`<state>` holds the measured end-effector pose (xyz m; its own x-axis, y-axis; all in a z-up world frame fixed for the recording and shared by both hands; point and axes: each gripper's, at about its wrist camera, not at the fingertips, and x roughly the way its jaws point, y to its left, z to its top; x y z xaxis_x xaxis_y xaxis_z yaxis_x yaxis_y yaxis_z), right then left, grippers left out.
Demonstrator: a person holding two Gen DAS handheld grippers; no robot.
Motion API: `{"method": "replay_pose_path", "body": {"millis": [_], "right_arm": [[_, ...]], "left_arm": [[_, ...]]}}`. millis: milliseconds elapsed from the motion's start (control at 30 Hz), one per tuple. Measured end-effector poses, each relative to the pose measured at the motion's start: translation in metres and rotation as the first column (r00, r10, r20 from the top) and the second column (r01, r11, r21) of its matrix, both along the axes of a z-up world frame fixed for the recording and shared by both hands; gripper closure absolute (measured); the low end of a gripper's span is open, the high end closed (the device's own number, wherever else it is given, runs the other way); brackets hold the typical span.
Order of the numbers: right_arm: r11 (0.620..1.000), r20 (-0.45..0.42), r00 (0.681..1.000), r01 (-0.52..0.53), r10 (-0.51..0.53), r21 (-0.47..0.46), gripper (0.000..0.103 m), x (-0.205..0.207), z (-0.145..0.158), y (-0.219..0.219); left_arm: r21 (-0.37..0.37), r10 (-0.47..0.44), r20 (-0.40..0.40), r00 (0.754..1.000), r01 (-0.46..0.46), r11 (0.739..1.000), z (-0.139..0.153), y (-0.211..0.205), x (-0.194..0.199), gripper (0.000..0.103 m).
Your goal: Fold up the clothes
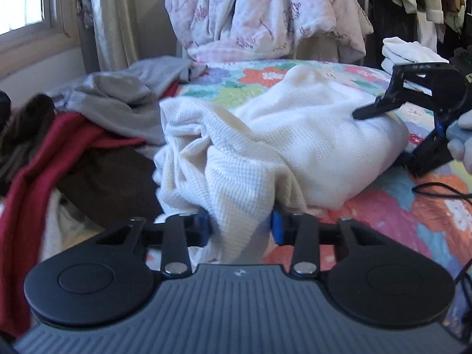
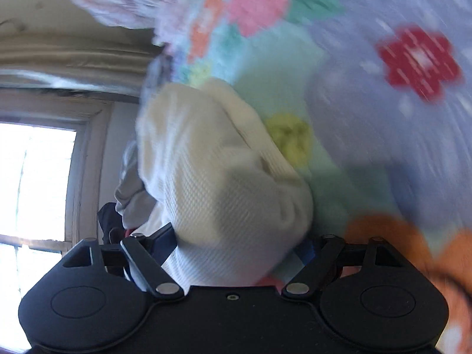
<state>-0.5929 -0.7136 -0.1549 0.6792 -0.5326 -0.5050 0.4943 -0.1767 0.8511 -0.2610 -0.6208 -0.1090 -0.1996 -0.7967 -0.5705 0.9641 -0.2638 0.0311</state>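
A cream waffle-knit garment [image 1: 298, 135] lies bunched on the floral quilt [image 1: 392, 215]. My left gripper [image 1: 241, 227] is at the garment's near edge, and its blue pads [image 1: 276, 227] pinch a hanging fold of it. In the left wrist view my right gripper [image 1: 389, 144] comes in from the right, one finger lying on top of the cloth and the other low beside it. The right wrist view is rolled sideways and blurred. There the same garment [image 2: 215, 177] fills the wide gap of my right gripper [image 2: 236, 247], whose jaws stand apart without squeezing it.
A heap of grey, red and brown clothes [image 1: 88, 135] lies at the left of the bed. A pink-and-white printed blanket [image 1: 259, 11] hangs behind. Folded white cloth [image 1: 410, 53] sits at the far right, below hanging garments. A black cable [image 1: 442, 190] trails over the quilt. A window [image 2: 35, 183] is lit.
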Motion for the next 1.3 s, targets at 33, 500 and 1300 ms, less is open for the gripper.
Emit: {"method": "replay_pose_path", "body": {"millis": [33, 500, 1300], "right_arm": [[1.000, -0.013, 1.000, 0.002, -0.003, -0.025, 0.035, 0.000, 0.002, -0.002], [0.998, -0.019, 0.999, -0.033, 0.032, -0.056, 0.045, -0.034, 0.000, 0.022], [0.468, -0.930, 0.298, -0.867, 0.213, -0.171, 0.048, 0.114, 0.132, -0.030]], "left_arm": [[-0.007, 0.011, 0.006, 1.000, -0.011, 1.000, 0.001, 0.002, 0.002, 0.072], [-0.055, 0.071, -0.001, 0.997, -0.071, 0.996, 0.050, 0.048, 0.015, 0.073], [0.174, 0.010, -0.284, 0.959, 0.041, 0.984, 0.026, -0.060, 0.002, 0.064]]}}
